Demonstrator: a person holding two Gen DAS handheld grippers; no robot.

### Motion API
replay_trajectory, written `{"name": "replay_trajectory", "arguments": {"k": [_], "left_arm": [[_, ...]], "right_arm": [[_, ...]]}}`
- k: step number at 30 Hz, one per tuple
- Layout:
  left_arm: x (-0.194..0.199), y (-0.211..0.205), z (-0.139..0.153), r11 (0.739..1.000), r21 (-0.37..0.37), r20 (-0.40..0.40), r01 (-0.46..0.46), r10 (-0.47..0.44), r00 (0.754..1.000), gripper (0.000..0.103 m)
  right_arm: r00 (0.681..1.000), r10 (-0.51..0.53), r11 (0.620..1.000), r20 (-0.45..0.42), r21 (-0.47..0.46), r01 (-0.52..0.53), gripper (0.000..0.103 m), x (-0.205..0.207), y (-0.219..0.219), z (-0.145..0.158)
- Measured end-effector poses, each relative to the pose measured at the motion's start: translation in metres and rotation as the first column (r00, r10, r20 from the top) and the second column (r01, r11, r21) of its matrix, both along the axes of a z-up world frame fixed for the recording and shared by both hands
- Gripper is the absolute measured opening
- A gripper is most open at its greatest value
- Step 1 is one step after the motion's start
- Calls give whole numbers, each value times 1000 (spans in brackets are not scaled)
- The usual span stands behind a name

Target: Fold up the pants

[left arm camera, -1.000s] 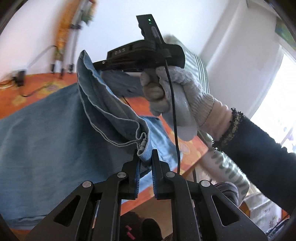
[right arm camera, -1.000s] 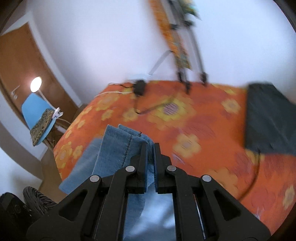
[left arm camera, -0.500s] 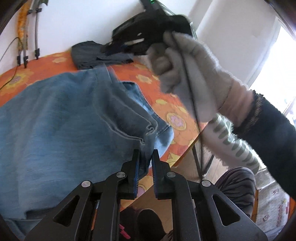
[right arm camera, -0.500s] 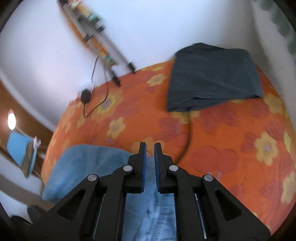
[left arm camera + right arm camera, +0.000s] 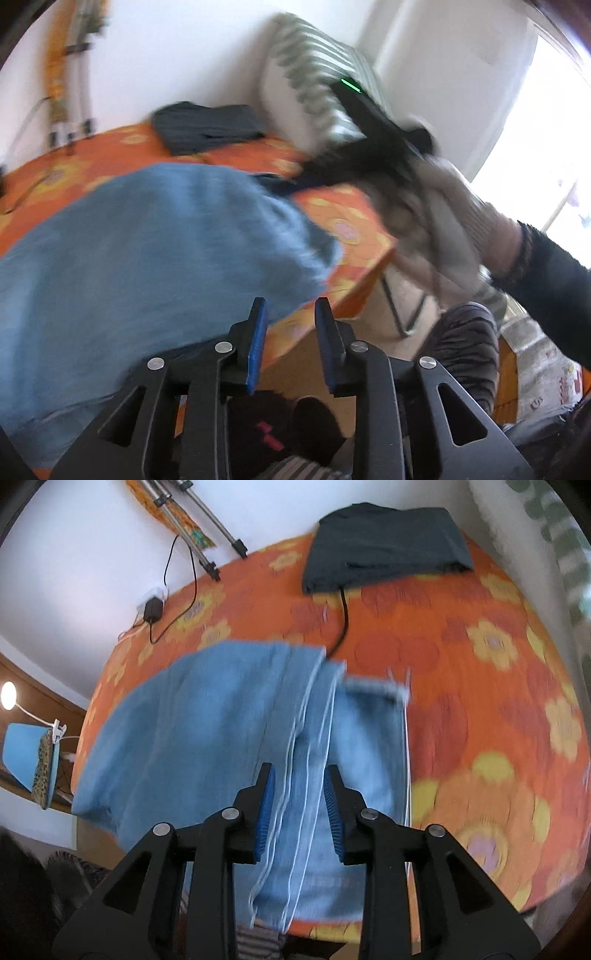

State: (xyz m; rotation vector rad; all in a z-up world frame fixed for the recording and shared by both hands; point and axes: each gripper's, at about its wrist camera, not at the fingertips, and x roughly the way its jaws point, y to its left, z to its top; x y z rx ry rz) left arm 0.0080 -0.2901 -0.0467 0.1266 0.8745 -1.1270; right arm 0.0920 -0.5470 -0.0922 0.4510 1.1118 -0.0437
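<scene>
Lying across the near part of the bed (image 5: 480,602), the pants (image 5: 207,716) are soft blue denim, doubled over so their pale stitched seams and hems stack near the middle; one end droops over the bed's front edge, which suggests a fold has just been laid down. Left of them a blue chair (image 5: 26,753) stands by a lamp. The left gripper (image 5: 290,332) hangs over that front edge, its jaws opening with nothing between them, the denim just beside its left finger. The right gripper (image 5: 299,797) points down at the seams, jaws opening too, the cloth lying loose below rather than pinched. Beyond sits a dark folded garment (image 5: 384,542) on the orange flowered bedcover, probably finished earlier work. At right, a gloved hand (image 5: 436,218) carries the other tool.
</scene>
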Motion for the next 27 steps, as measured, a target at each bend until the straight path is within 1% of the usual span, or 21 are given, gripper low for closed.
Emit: {"name": "replay_trajectory", "arguments": {"k": [2,4,5,6,7,8,9,10,12,13,15,18,20,21,22,24,27], "left_arm": [[16,27,2,998,14,6,-55,55,998,29],[30,58,6,992,33,19,-124,123,992,31],[36,70,8,987,42,28,-153,151,988,31],[41,84,9,981,51,42,-185,182,982,32],[48,104,14,972,58,52,-226,223,973,32],[51,115,15,967,61,56,-249,245,968,33],[57,130,18,957,68,62,-280,276,959,39],[63,147,20,947,78,70,-312,307,949,44],[69,167,18,932,93,78,-350,343,936,45],[71,177,15,928,105,77,-357,350,933,46],[71,185,5,919,160,96,-361,349,932,48],[68,191,-20,907,237,87,-349,338,937,48],[62,187,-29,906,266,102,-330,314,944,48],[58,179,-36,907,283,123,-313,289,949,48],[55,175,-39,905,291,135,-311,283,950,48],[56,169,-45,902,296,127,-316,291,948,49],[63,170,-50,886,294,131,-359,335,933,49]], "right_arm": [[1000,-11,1000,-24,24,12,29,-14,7,-6],[998,-39,999,-48,37,40,34,-24,12,-11],[997,-55,998,-54,36,57,39,-30,14,-15],[996,-64,997,-58,33,66,43,-34,16,-17],[995,-72,997,-65,25,74,44,-38,18,-19],[994,-83,996,-71,22,84,45,-43,19,-23],[993,-95,995,-76,31,97,47,-47,19,-26],[990,-113,991,-81,62,118,48,-51,18,-30],[988,-131,985,-85,106,139,52,-56,17,-34],[987,-139,981,-84,126,148,53,-58,17,-36],[986,-141,980,-84,130,151,61,-60,19,-38],[985,-142,976,-94,155,155,63,-59,24,-42],[987,-132,980,-94,138,144,64,-58,30,-42],[987,-128,981,-95,132,140,65,-57,33,-42],[987,-125,982,-98,130,137,65,-56,35,-43],[988,-113,985,-101,120,125,67,-54,41,-43],[988,-105,987,-110,108,117,66,-50,46,-41]]}}
